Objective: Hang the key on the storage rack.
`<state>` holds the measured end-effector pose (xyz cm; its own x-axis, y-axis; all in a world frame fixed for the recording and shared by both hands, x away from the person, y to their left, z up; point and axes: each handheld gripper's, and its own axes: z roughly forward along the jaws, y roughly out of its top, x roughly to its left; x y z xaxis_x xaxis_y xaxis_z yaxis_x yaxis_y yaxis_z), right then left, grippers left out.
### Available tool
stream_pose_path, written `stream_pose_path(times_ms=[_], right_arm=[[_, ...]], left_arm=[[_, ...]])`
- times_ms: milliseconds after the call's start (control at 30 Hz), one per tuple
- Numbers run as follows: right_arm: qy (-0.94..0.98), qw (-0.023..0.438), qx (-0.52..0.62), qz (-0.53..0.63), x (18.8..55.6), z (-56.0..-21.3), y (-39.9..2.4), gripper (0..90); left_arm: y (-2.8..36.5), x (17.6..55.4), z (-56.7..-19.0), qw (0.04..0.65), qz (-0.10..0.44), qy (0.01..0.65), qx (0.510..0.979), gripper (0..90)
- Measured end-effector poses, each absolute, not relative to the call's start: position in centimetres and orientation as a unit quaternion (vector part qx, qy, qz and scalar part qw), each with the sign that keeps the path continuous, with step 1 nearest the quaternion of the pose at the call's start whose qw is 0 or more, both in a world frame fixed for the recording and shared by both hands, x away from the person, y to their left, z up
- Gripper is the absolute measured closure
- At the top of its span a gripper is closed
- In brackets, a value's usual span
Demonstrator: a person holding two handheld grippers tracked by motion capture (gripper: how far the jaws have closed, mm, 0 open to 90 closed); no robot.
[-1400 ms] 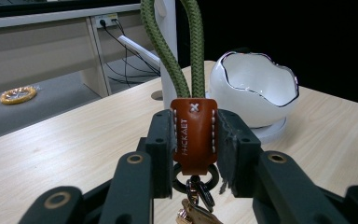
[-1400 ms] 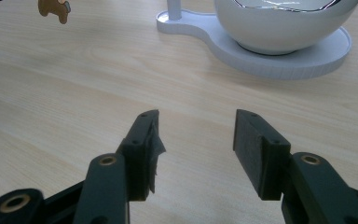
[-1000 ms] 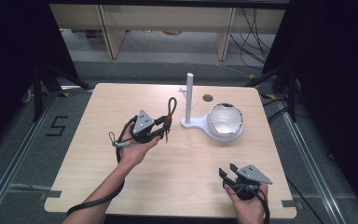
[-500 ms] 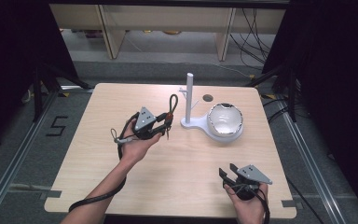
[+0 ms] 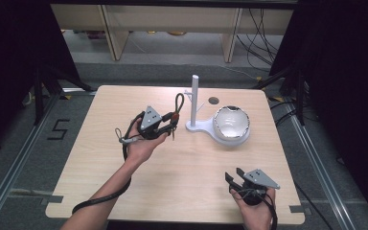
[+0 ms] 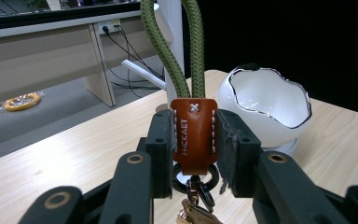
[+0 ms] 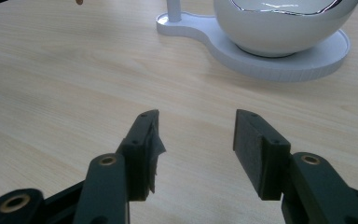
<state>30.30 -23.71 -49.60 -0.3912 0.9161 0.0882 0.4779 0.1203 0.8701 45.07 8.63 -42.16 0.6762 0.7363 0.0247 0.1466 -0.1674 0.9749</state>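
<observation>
In the high view the left claw (image 5: 165, 125) sits a little left of the frame's centre, raised above the pale wooden tabletop (image 5: 100, 143) in the person's left hand (image 5: 141, 143), and it is clamped on a keychain (image 5: 175, 115). The left gripper view shows that grip close up: the two black jaws stand narrow, pressed against either side of the keychain's brown leather tab (image 6: 194, 135), which is stitched in white and stamped with small letters. An olive-green cord loop (image 6: 172, 56) rises from the tab to the top of the frame, and below the tab a dark ring (image 6: 196, 179) with metal key hardware hangs between the jaws. Just beyond, at the right of that view, stands a white egg-shaped bowl (image 6: 265, 109) with a jagged silvery rim, beside a white post (image 6: 173, 28). In the high view the bowl (image 5: 231, 123) and post (image 5: 194, 100) share one white base (image 5: 199, 128) right of centre, and the cord loop reaches up close to the post; whether they touch cannot be told. The right claw (image 5: 235, 179) is in the lower right of the frame, held low near the tabletop's front edge. In the right gripper view its jaws stand wide apart with only bare wood between them, gripping nothing, and the base (image 7: 279, 60) lies well ahead in the upper right.
</observation>
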Motion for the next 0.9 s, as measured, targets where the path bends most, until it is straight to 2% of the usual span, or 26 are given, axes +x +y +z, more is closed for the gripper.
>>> stream_pose_path(times_ms=[900], right_arm=[[0.709,0.249,0.492,0.440,30.3,-49.4,-23.7,51.6]], left_arm=[[7.9,46.6,-41.9,0.559,0.258,0.313,0.723,67.3]])
